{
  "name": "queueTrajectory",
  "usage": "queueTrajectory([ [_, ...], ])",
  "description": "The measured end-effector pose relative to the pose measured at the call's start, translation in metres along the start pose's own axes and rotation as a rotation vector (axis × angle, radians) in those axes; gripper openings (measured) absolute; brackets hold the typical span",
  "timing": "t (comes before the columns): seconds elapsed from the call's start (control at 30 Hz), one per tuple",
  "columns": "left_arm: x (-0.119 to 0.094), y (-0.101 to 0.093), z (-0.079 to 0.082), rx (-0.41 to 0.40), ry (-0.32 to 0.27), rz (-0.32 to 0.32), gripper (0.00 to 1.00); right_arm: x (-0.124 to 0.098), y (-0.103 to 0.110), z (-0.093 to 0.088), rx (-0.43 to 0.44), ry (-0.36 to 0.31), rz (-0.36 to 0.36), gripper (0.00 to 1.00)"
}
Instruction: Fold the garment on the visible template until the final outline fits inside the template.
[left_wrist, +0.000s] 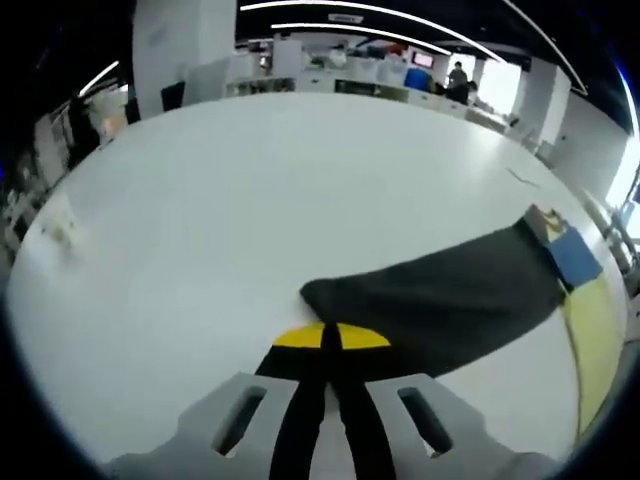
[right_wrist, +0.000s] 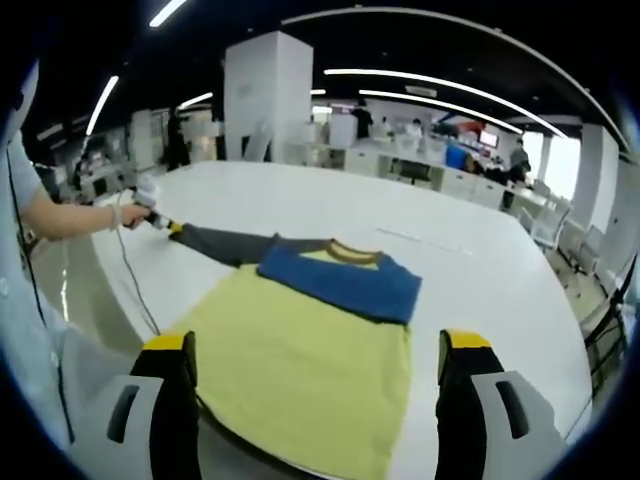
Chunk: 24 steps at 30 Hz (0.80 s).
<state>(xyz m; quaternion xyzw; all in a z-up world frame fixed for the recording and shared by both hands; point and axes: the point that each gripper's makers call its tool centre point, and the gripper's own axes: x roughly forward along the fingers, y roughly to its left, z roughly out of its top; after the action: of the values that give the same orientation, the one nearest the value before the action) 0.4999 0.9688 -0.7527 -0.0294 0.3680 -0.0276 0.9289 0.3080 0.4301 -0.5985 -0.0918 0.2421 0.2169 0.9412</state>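
Fingers (left_wrist: 330, 345) (yellow-tipped) pinch garment's (right_wrist: 310, 340) soft grey sleeve (left_wrist: 450, 300).

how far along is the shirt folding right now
Early. Done: the yellow shirt with blue shoulder panel lies flat on the white table. In hand: the left gripper, fingers shut on the dark grey sleeve, holds it stretched out sideways. The right gripper hovers open over the hem. Left: folding the sleeve in and folding the body; I can't make out a template outline.
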Motion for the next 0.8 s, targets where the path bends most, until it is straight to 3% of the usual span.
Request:
queueTrajectory([
  [0.4,-0.014,-0.004,0.021,0.004,-0.049,-0.015,0.0,-0.001,0.002,0.002,-0.016,-0.009,0.005,1.0],
  [0.8,-0.035,-0.02,0.055,0.021,-0.117,-0.039,0.0,-0.005,0.0,0.003,-0.046,-0.012,0.022,1.0],
])
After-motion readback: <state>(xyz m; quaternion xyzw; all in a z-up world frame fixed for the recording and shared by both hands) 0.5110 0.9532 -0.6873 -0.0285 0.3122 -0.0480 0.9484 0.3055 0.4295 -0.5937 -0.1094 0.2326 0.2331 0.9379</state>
